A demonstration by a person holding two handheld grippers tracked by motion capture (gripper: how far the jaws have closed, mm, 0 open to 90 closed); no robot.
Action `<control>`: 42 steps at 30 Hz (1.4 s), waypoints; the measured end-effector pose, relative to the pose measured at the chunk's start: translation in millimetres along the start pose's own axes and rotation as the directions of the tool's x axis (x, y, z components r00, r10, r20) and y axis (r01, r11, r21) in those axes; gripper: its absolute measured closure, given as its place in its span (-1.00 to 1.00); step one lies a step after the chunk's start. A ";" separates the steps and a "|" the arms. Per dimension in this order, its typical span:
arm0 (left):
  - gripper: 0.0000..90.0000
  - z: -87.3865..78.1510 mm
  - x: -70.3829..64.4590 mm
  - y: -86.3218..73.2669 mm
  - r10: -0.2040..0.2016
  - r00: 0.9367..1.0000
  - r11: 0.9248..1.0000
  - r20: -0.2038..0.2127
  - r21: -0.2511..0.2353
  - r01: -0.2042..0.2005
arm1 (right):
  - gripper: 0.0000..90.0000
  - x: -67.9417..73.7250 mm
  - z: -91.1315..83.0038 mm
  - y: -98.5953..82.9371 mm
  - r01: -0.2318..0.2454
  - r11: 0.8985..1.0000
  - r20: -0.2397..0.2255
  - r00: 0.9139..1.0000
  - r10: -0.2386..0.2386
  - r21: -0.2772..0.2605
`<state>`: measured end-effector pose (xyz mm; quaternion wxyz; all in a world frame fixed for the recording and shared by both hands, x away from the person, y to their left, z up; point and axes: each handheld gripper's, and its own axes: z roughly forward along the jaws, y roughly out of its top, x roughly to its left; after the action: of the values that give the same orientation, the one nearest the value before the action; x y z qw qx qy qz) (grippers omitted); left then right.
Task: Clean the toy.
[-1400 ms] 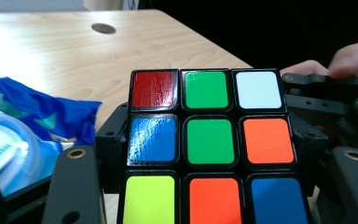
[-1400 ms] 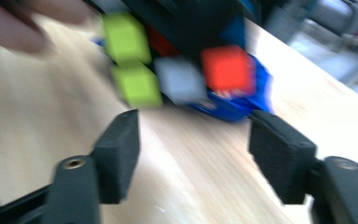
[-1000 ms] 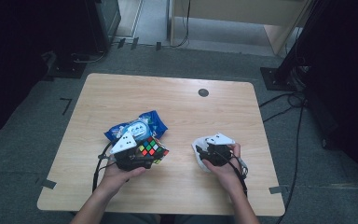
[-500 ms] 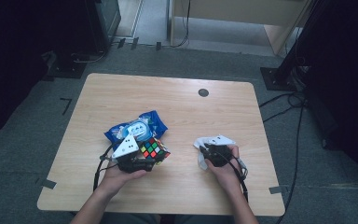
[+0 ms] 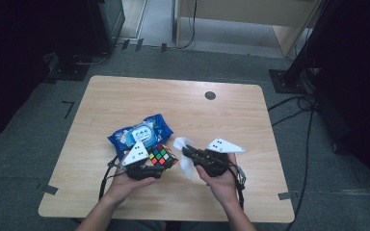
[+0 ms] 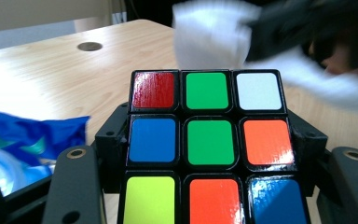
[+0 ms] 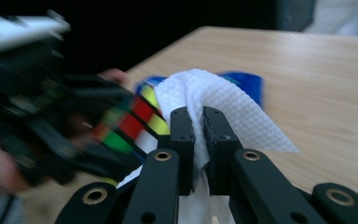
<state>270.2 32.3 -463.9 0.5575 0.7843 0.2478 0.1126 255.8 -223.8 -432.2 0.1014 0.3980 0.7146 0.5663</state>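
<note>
A scrambled colour cube (image 5: 162,157) (image 6: 205,149) (image 7: 130,123) sits clamped between the jaws of my left gripper (image 5: 160,166) (image 6: 205,186), held just above the table. My right gripper (image 5: 187,153) (image 7: 198,135) is shut on a white wet wipe (image 5: 185,155) (image 7: 214,100), whose fold hangs over and under the jaws. The wipe (image 6: 212,35) is right beside the cube's right face; whether they touch I cannot tell. Behind the cube lies a blue wipe pack (image 5: 141,133) (image 6: 23,140) (image 7: 244,79).
The wooden table (image 5: 125,96) has a round dark cable hole (image 5: 210,95) (image 6: 90,46) near its far edge. Cables trail from both grippers toward the front edge. Dark equipment and floor cables surround the table.
My right gripper with the wipe has moved left, closing in on the cube. The left gripper and cube have stayed nearly in place.
</note>
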 end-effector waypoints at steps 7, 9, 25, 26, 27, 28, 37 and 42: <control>-0.25 6.2 -16.7 1.5 0.066 0.997 0.998 0.032 0.007 -0.067 | 0.87 17.9 4.6 2.1 -0.038 0.999 -0.086 0.996 0.035 -0.034; -0.25 6.3 -17.1 1.6 0.073 0.997 0.997 0.028 0.016 -0.074 | 0.87 16.9 7.6 -1.6 -0.049 0.998 -0.086 0.995 0.046 -0.028; -0.25 -4.2 -10.0 6.4 0.065 0.998 0.997 0.008 -0.031 -0.064 | 0.85 -13.8 30.6 -29.8 -0.096 0.983 0.076 0.994 0.085 0.157; -0.25 -4.2 -9.4 6.2 0.062 0.998 0.998 0.006 -0.028 -0.062 | 0.85 -14.6 29.7 -29.2 -0.100 0.984 0.079 0.993 0.089 0.146; -0.25 -3.8 -8.9 5.6 0.063 0.998 0.998 0.002 -0.020 -0.063 | 0.84 -14.7 27.3 -27.2 -0.106 0.986 0.075 0.993 0.096 0.132; -0.25 -3.3 -8.9 5.2 0.065 0.998 0.998 -0.002 -0.015 -0.065 | 0.85 -13.5 23.1 -23.3 -0.109 0.987 0.073 0.992 0.101 0.114; -0.25 2.5 -16.1 4.3 0.089 0.996 0.996 0.007 0.003 -0.089 | 0.84 22.2 -1.0 5.6 -0.041 0.998 -0.059 0.997 0.038 -0.042; -0.25 -0.4 -15.8 5.7 0.091 0.996 0.996 0.002 -0.009 -0.091 | 0.84 19.9 5.7 -0.9 -0.043 0.999 -0.061 0.997 0.043 -0.006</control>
<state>258.0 23.0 -456.9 0.5554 0.7924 0.2109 0.1381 245.6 -206.1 -428.9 0.0687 0.3954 0.7067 0.5827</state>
